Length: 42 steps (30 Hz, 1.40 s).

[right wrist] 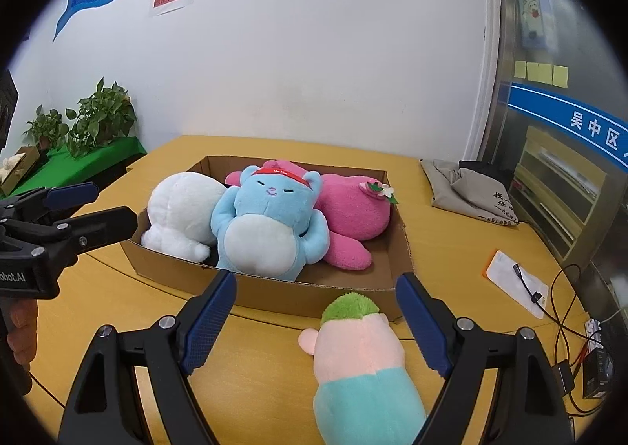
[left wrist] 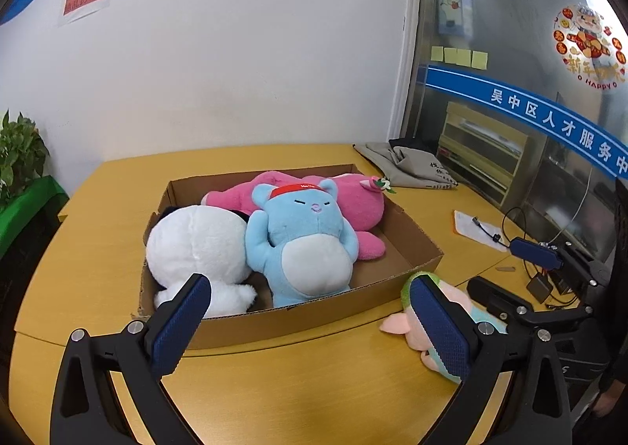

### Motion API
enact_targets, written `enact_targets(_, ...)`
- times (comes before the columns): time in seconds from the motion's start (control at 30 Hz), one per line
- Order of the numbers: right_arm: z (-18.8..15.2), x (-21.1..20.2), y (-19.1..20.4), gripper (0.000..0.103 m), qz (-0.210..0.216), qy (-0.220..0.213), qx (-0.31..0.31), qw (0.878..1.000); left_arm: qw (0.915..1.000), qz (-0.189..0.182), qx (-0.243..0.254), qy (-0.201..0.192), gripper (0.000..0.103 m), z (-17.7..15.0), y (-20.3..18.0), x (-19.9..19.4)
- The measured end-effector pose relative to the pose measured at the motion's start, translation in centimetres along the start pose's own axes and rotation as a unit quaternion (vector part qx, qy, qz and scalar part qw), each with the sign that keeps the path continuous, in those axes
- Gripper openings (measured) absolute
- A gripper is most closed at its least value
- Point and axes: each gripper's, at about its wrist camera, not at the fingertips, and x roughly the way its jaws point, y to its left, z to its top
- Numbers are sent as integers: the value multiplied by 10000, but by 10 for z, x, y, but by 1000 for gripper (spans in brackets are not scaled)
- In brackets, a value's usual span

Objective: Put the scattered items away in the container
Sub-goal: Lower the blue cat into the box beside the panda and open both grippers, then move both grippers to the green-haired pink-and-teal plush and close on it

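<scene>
A shallow cardboard box (left wrist: 294,321) (right wrist: 271,293) on the yellow table holds a white plush (left wrist: 196,244) (right wrist: 182,209), a blue plush with a red headband (left wrist: 302,240) (right wrist: 267,225) and a pink plush (left wrist: 353,201) (right wrist: 353,217). Outside it, by its near right corner, a green-haired plush with a pink face and teal body (right wrist: 357,350) (left wrist: 416,323) lies on the table. My right gripper (right wrist: 316,278) (left wrist: 500,268) is open, and this plush lies between its fingers without being pressed. In front of the box's near wall, my left gripper (left wrist: 310,282) (right wrist: 100,205) is wide open and holds nothing.
A folded grey cloth bag (left wrist: 408,168) (right wrist: 467,189) lies at the table's back right. A paper sheet with a cable (right wrist: 518,284), more cables and small devices sit at the right. Potted plants (right wrist: 98,119) stand on green cloth at left. A hand (right wrist: 19,331) grips the left tool.
</scene>
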Motion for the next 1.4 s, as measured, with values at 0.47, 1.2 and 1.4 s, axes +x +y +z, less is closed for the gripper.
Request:
enact_targets(0.47, -15, -15, 0, 84, -32, 39, 69, 10000, 9987, -429, 193, 183, 103, -12, -29, -5)
enact_targets(1.2, -106, 21, -79, 84, 40, 993, 403, 9942, 9694, -1781, 6, 1687, 103, -40, -94, 102)
enact_targets(1.4, -128, 41, -73, 80, 711, 1293, 487, 9879, 9598, -1918, 73, 2046, 103, -45, -113, 140)
